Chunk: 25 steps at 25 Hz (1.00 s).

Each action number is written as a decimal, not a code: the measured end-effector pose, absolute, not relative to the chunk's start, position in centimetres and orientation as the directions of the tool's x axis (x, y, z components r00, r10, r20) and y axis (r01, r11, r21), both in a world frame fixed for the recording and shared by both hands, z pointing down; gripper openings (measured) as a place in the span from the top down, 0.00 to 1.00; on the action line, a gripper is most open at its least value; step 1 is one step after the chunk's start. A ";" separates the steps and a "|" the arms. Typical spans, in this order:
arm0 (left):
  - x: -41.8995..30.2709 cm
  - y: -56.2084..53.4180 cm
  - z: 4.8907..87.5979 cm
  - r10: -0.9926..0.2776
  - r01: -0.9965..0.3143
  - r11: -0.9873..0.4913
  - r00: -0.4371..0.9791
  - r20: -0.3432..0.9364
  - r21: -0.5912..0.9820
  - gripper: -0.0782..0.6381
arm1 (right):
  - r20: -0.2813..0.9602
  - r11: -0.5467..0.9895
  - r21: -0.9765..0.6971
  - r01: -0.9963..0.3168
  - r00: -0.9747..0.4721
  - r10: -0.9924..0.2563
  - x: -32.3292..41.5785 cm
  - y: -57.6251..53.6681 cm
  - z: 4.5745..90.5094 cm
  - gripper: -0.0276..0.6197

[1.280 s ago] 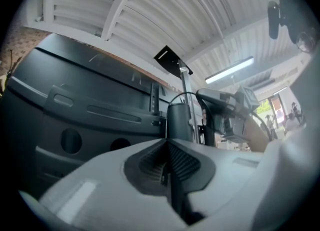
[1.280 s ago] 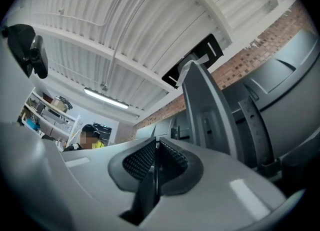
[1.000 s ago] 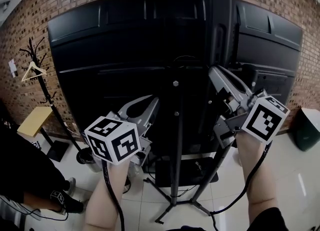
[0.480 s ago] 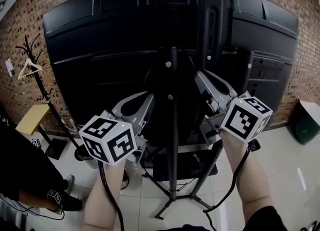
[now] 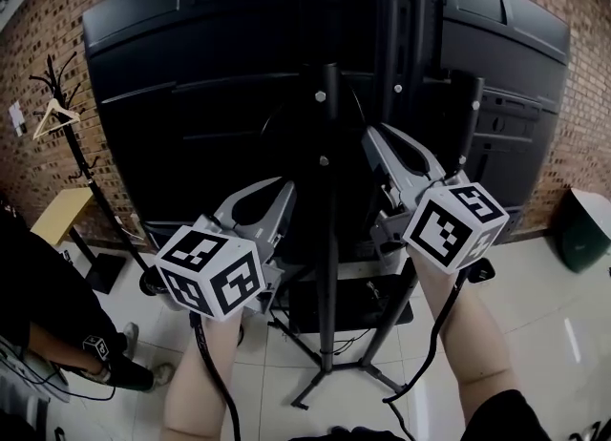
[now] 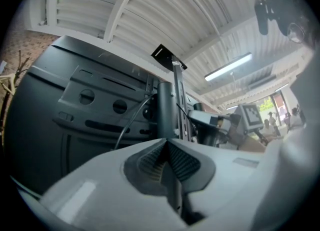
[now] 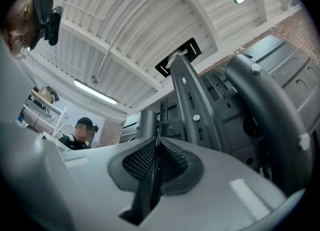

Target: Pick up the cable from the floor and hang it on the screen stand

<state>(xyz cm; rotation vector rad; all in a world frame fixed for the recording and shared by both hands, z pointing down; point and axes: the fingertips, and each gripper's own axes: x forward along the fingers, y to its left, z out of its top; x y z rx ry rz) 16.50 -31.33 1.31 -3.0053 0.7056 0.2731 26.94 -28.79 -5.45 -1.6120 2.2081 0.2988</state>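
- Cable (image 6: 126, 121): thin, black and round. It is up at the screen stand (image 5: 327, 191), off the floor. In the left gripper view it leaves the upright pole and curves down and left across the back of the screen (image 5: 191, 95), then passes out of sight behind the claw body.
- In the head view a faint arc of the same cable shows around the upper pole (too fine to trace end to end).
- Right claw (image 7: 156, 142): nearly pressed together on a thin dark strand that rises from its tips towards the pole. The strand appears to be the cable.
- Left claw (image 6: 165, 144): pads pressed together, and nothing can be made out between them. It points up at the pole, and the cable passes just beside it on the left.
- Stand: black pole with bolts, splayed feet on the floor, and a dark box (image 5: 353, 305) low between the legs.
- Floor (image 5: 563, 334): pale glossy tiles.
- Room: brick wall (image 5: 57, 38) behind the screen, and a black coat rack (image 5: 67, 134) at the left carrying one hanger.
- A small pale-wood stand (image 5: 62, 215) is below the rack, and a dark green bin (image 5: 582, 229) is at the right edge.
- Ceiling: white ribbed panels with strip lights (image 6: 227, 67).
- A person (image 5: 38, 305) in dark clothing is at the lower left.
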 end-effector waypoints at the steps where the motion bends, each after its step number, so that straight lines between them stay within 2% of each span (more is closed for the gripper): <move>1: 16.3 -31.3 1.4 -0.442 -0.449 -0.894 0.879 -0.177 0.001 0.88 | -0.435 0.304 -0.052 -0.951 -0.252 -0.865 26.9 -28.7 -5.4 0.91; 6: 15.5 -31.2 2.0 -0.458 -0.463 -0.886 0.873 -0.168 0.012 0.88 | -0.459 0.258 -0.043 -0.965 -0.210 -0.863 26.9 -28.5 -4.9 0.91; 17: 15.1 -30.4 2.5 -0.479 -0.483 -0.876 0.862 -0.166 0.017 0.88 | -0.397 0.226 -0.040 -0.973 -0.192 -0.898 27.2 -27.8 -1.5 0.91; 25: 15.7 -29.9 4.5 -0.514 -0.520 -0.854 0.846 -0.142 -0.009 0.88 | -0.285 0.239 0.042 -0.970 -0.241 -0.928 24.2 -26.4 3.1 0.92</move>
